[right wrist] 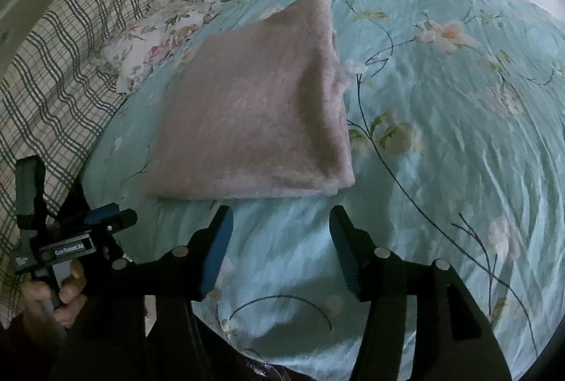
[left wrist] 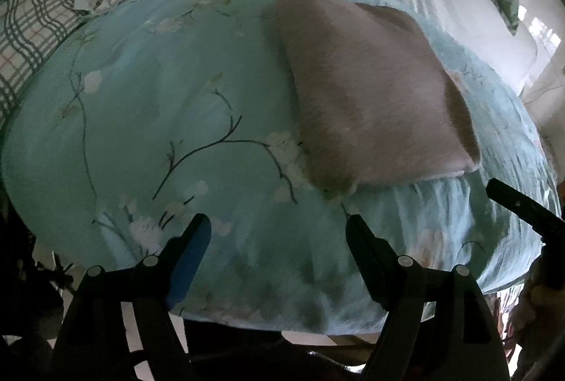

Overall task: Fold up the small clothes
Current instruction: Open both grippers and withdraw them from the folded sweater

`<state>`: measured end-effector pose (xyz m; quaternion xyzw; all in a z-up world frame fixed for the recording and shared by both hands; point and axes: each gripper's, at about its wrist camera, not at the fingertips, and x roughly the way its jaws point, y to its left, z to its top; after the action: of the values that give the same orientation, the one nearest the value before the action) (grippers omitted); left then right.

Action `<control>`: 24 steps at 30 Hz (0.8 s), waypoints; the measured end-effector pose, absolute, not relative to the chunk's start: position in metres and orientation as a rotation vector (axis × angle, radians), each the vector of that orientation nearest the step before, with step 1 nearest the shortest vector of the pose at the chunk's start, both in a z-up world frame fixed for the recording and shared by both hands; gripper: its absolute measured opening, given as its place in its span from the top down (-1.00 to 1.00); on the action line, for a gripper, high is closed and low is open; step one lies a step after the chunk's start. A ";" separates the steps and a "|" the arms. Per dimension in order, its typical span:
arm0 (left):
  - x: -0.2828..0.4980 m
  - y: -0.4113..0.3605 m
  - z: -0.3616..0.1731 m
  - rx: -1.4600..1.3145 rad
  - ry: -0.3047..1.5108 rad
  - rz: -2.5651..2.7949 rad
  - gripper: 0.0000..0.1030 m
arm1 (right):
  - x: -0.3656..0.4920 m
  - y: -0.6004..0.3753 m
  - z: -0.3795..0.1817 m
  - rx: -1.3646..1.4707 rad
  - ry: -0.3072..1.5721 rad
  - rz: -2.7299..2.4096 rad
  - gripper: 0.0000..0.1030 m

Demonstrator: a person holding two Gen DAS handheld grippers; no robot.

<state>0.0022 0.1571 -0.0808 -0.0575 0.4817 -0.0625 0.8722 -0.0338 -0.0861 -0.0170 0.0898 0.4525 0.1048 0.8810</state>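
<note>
left gripper (left wrist: 279, 229): fingers spread apart, nothing between them, over near edge of bed (left wrist: 148, 105)
right gripper (right wrist: 280, 222): fingers released, empty, just short of cloth
pink cloth (right wrist: 254, 112): folded flat on teal floral cover, mid-bed
plaid blanket (right wrist: 53, 70): bed's left side

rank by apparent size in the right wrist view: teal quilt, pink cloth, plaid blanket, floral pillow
1. teal quilt, fills most of the view
2. pink cloth and plaid blanket look about alike; the blanket is cut off at the edge, so unranked
3. floral pillow, smallest
</note>
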 end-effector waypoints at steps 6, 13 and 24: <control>-0.015 0.148 -0.072 -0.057 1.010 -0.104 -0.54 | -0.048 -0.081 -0.013 0.162 0.947 0.222 -0.45; -0.040 0.130 -0.059 0.054 0.934 -0.081 -0.54 | -0.064 -0.080 -0.008 0.127 0.959 0.203 -0.56; -0.033 0.130 -0.048 0.050 0.960 -0.075 -0.56 | -0.073 -0.079 0.006 0.073 0.961 0.174 -0.57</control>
<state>-0.0333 0.1302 -0.0481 0.0240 0.4617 -0.0362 0.8860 -0.0730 -0.0792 0.0057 0.0350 0.4615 0.0834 0.8825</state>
